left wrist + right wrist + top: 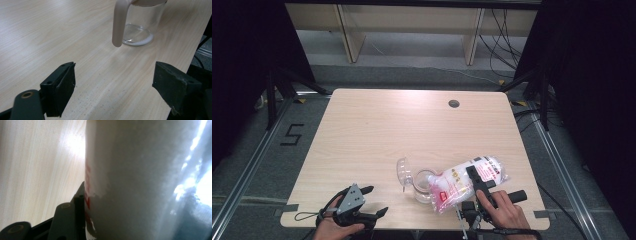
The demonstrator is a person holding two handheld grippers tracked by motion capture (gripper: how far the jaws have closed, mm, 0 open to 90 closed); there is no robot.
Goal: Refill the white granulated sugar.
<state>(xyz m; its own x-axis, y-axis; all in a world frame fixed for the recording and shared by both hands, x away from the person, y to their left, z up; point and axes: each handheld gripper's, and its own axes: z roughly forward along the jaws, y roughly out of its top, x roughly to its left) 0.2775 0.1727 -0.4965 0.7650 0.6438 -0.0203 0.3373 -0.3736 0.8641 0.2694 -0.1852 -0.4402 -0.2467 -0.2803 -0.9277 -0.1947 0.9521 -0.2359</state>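
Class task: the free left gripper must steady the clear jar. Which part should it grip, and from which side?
Grip the clear jar across its upright glass wall, from its left side; the bag in the right gripper blocks the right, and the beige handle hangs loose in front.

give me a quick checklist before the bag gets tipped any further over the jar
1. Right gripper clamped on the bag: ok, a jaw presses its side in the right gripper view.
2. Jar upright on the table: ok.
3. Jar lid open and out of the way: ok, it is flipped back to the left.
4. Bag's low end over the jar mouth: cannot tell, they overlap in the high view but the bag's opening is hidden.
5. Left gripper steadying the jar: not ok, its jaws are open and apart from it.
6. Jar has room: ok, there is a thin white layer at the bottom.
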